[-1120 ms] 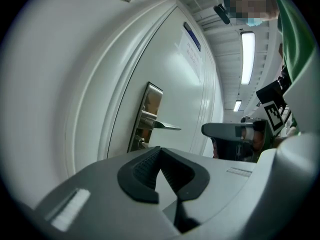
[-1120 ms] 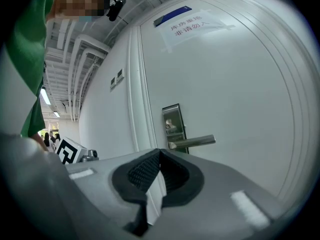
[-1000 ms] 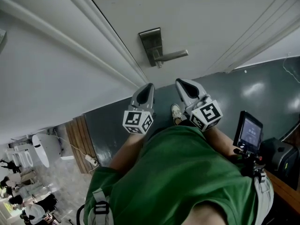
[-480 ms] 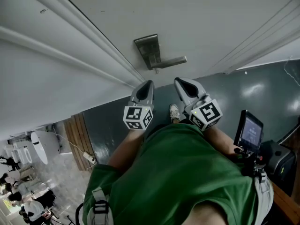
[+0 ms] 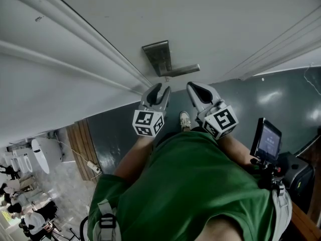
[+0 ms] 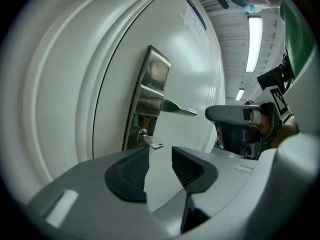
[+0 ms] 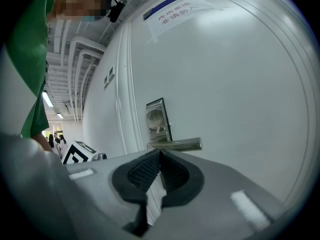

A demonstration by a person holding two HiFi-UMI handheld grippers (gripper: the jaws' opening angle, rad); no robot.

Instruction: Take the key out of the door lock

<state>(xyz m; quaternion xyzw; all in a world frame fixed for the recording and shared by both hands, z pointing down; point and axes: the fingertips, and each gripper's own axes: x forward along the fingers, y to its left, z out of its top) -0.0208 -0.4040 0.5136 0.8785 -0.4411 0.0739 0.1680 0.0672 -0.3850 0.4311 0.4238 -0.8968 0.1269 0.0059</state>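
Observation:
A small silver key [image 6: 151, 143] sticks out of the steel lock plate [image 6: 147, 99] just below the lever handle [image 6: 172, 107] on the white door [image 5: 210, 24]. My left gripper [image 6: 160, 156] has just been opening and stands open, with nothing between its pads. The key lies a short way beyond its tips, slightly left of the gap. In the head view the left gripper [image 5: 160, 88] points at the lock plate [image 5: 158, 57] from below. To its right my right gripper [image 5: 196, 88] is shut and empty, its tips [image 7: 160, 156] under the handle [image 7: 177, 144].
The door frame [image 5: 75, 39] runs along the left of the lock. A dark floor [image 5: 271, 94] lies below the door. A small screen on a stand [image 5: 266, 142] is at my right. People stand far off at the lower left [image 5: 20, 215].
The left gripper's jaws have parted from shut to open, and it has moved slightly closer to the lock. The right gripper has stayed put.

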